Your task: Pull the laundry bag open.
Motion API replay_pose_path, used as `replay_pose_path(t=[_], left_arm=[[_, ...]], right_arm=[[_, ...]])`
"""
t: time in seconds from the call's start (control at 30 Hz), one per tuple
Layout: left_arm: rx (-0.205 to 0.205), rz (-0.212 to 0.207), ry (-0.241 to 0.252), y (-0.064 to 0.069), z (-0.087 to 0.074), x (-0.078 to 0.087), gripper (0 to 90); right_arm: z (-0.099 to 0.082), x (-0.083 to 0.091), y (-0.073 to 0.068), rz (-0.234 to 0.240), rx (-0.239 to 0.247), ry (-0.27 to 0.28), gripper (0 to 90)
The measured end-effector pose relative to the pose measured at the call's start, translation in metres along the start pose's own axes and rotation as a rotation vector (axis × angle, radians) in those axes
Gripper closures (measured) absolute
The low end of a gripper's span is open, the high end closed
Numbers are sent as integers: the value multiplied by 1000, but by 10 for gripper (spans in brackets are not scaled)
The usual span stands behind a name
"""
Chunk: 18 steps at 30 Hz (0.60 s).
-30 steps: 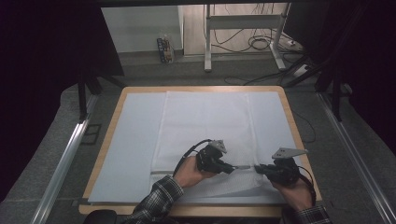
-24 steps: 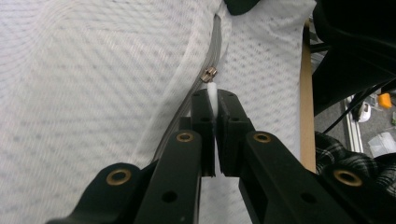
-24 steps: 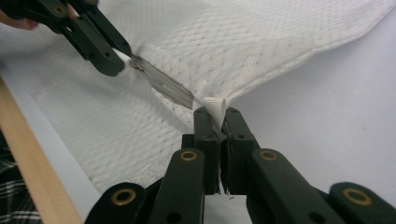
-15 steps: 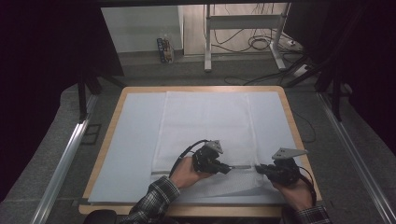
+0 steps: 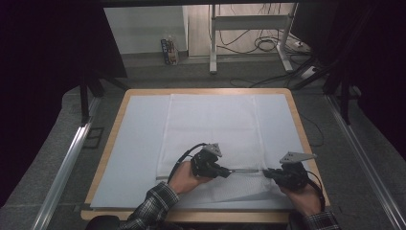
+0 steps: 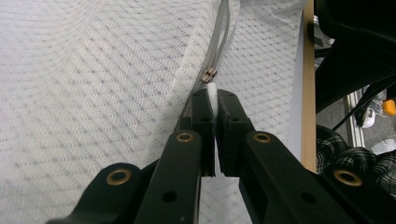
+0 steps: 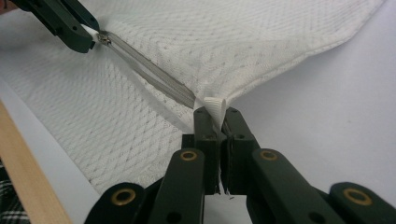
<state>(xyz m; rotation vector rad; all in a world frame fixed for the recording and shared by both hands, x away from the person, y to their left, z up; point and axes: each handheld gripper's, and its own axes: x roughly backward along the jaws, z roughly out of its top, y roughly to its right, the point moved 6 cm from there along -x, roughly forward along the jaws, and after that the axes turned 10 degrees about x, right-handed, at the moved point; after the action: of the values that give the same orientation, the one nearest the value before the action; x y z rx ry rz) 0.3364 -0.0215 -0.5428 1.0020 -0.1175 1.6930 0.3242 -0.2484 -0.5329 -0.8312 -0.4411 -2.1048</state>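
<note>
Presently, left gripper (image 6: 214, 100) clamped on white zipper pull tab (image 6: 212, 91), right gripper (image 7: 216, 114) clamped on mesh bag (image 5: 210, 129) end tab (image 7: 215, 106), zipper (image 7: 149, 77) taut between.

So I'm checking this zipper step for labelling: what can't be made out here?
- Left gripper view: the white pull tab is mostly hidden between the left gripper pads.
- Right gripper view: the white tape loop runs down between the right gripper pads.
- High view: the zipper is too small to judge.
</note>
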Motion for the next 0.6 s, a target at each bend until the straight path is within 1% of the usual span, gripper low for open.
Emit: replay_pose_path(t=[0.1,0.17,0.2,0.23,0.3,0.33,0.5,0.6], left_arm=[[3,1,3,0,-2,1,875],[3,9,2,-1,-4,2,875],[6,4,4,-1,-4,3,875],[8,6,5,-2,-5,4,876],[7,7,7,-2,-6,6,875],[15,3,13,-2,-6,6,875],[24,12,14,-4,-12,10,876],[28,14,17,-5,-14,13,875]], right_arm=[[0,0,0,-3,9,-3,856],[0,0,0,-11,14,-10,856],[-1,0,1,-15,14,-12,856],[0,0,0,-9,4,-6,856],[-1,1,1,-13,8,-8,856],[-1,1,1,-12,7,-6,856],[-2,1,2,-21,10,-16,856],[-1,1,1,-17,9,-13,856]])
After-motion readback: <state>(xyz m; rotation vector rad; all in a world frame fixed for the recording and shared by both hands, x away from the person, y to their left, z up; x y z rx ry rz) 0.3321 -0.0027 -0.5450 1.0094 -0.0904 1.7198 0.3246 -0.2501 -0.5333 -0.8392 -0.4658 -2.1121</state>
